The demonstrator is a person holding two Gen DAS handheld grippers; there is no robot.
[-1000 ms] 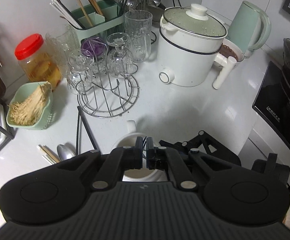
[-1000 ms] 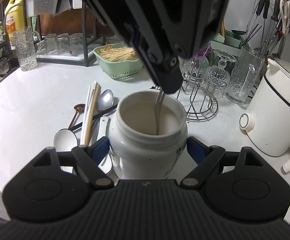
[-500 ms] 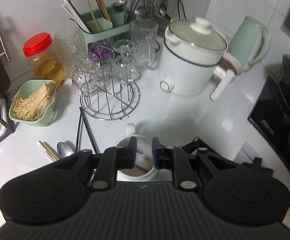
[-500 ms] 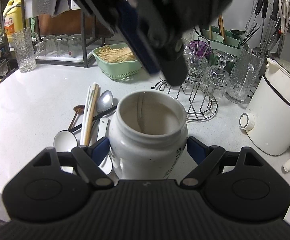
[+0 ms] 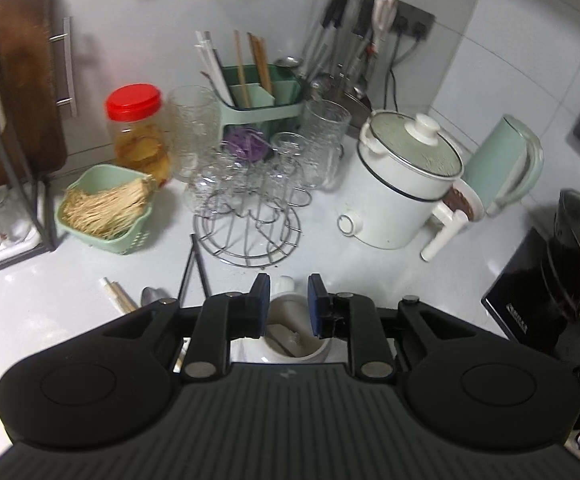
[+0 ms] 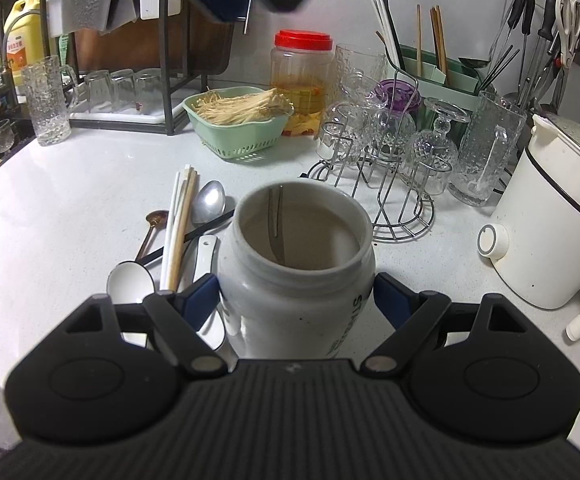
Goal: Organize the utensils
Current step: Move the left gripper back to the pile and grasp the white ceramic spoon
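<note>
A white ceramic jar [image 6: 296, 280] stands on the white counter between the fingers of my right gripper [image 6: 296, 306], which is shut on its sides. A metal utensil [image 6: 276, 220] leans inside the jar. My left gripper [image 5: 288, 308] is open and empty, high above the jar [image 5: 296, 336]. Left of the jar lie loose utensils: a steel spoon [image 6: 209, 202], pale chopsticks [image 6: 178, 232], a small brown spoon [image 6: 154, 224], a white ceramic spoon [image 6: 130, 282] and black chopsticks [image 6: 206, 229].
A wire rack with upturned glasses [image 6: 390, 148] stands behind the jar. A green basket of noodles [image 6: 236, 124], a red-lidded jar [image 6: 302, 76], a green cutlery caddy [image 6: 438, 72] and a white electric pot [image 6: 550, 232] stand around. A black stove [image 5: 542, 296] is at the right.
My left gripper opened, let the metal utensil drop into the jar, and rose up and away. The right gripper and the jar stayed still.
</note>
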